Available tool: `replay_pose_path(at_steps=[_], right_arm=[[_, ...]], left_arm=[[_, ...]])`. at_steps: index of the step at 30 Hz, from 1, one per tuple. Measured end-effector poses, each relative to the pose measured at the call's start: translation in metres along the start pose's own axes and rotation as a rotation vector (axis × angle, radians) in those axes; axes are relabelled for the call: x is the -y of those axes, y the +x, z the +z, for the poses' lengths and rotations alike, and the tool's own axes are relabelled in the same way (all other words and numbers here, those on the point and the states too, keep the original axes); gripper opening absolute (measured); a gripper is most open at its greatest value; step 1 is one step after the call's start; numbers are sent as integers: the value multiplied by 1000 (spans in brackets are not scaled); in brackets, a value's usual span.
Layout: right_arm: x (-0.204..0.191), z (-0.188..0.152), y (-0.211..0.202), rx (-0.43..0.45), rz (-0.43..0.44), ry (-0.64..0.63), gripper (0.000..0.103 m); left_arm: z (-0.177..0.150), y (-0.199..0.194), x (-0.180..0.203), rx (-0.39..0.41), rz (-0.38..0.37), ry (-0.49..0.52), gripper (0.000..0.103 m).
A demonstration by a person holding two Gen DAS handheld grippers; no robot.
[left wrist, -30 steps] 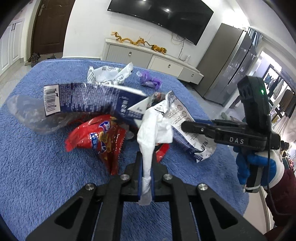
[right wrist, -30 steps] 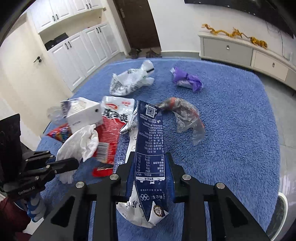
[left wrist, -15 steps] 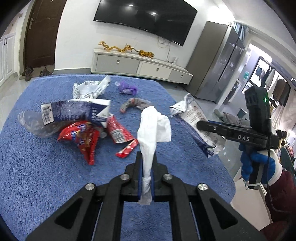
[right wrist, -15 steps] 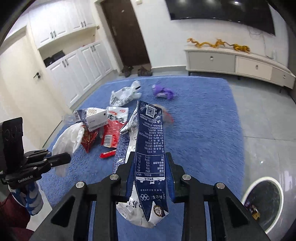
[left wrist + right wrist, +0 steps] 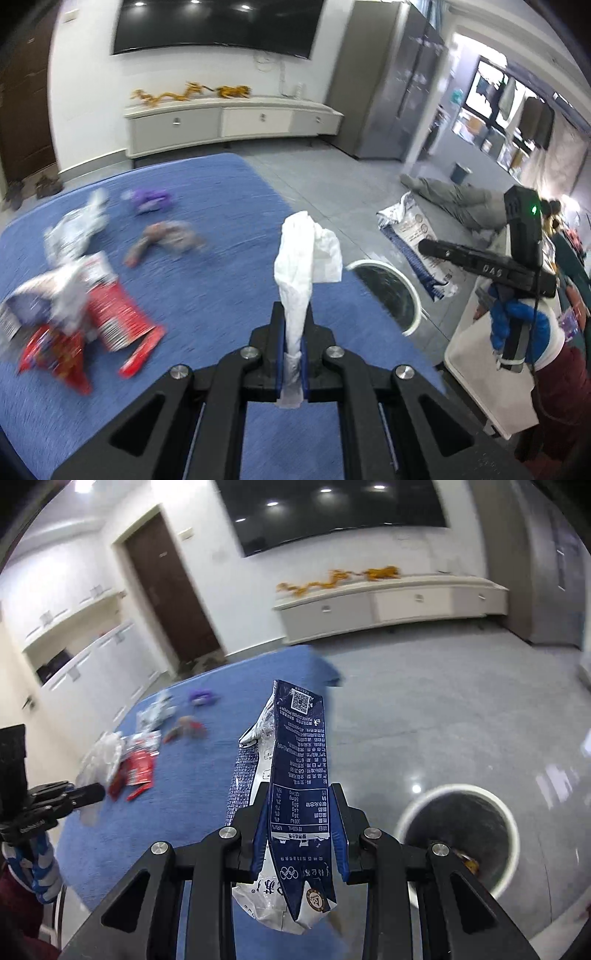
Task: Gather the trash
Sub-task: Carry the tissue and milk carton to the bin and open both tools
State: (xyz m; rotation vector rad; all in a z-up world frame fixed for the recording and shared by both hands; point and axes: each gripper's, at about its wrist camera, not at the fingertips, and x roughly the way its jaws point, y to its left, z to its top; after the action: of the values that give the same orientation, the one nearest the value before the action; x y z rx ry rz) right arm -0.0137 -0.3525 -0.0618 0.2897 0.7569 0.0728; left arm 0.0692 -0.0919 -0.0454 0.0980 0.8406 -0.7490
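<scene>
The left gripper [image 5: 293, 332] is pressed together on the lower tail of a crumpled white paper tissue [image 5: 304, 258]; the tissue stands up from the jaws in a loose twist and flares to a ragged flap at its top; judged very light, soft and limp, it needs no more than this pinch, though a thin tail could slip out under a quick swing. The right gripper [image 5: 299, 812] is pinching a flattened dark-blue and silver printed milk carton [image 5: 297, 771] across its width, near the lower half; the carton rises between the blue pads, creased, with foil lining showing along one edge; judged light, semi-stiff and springy, its coated face probably slick, so a hold across the flat body well below the top looks sound. Beyond the right gripper, a round white-rimmed waste bin with a dark liner [image 5: 511, 819] stands on the glossy grey tile floor [image 5: 443, 720], beside the blue pile rug [image 5: 221, 288]; both held items hang above the floor and near the bin, not yet over its mouth. On the rug lie further pieces, blurred: red crinkled snack wrappers [image 5: 110, 325], a white and blue flattened box [image 5: 22, 310], a purple wrapper [image 5: 151, 199], a silver-white foil bag [image 5: 77, 229]; all look thin and crushable, best taken by a folded edge.
</scene>
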Motion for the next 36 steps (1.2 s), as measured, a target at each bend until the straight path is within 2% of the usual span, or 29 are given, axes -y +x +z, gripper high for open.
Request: replay_pose_path(at_steps=[8,15,22,26,30,32,34,35,36], right_arm=[[105,-26,1,10,-144,196,30],[178,-49,17,-8,-219,338,30],[222,-57,41,-36,-257,423,32],[237,-64,50,-51,-270,458,36],[241,-68,49,-50,-274,467,40],[242,-70,46,-45,-277,470,40],[242,-70,43,-40,-279,476,40],[240,-72,40,-35,-281,480,40],[239,-71,38,-31,-281,482,40]], left_arm=[[54,96,78,-120,-77,89,6],[80,193,138,-241,-135,106,6],[89,266,171,-319,-204,55,8],[86,289,182,-358,-228,36,9],[87,293,184,-366,-229,25,10],[87,293,184,-367,-226,25,18],[88,292,187,-358,-221,22,52],[89,290,187,-344,-216,18,57],[89,287,189,-334,-215,15,58]])
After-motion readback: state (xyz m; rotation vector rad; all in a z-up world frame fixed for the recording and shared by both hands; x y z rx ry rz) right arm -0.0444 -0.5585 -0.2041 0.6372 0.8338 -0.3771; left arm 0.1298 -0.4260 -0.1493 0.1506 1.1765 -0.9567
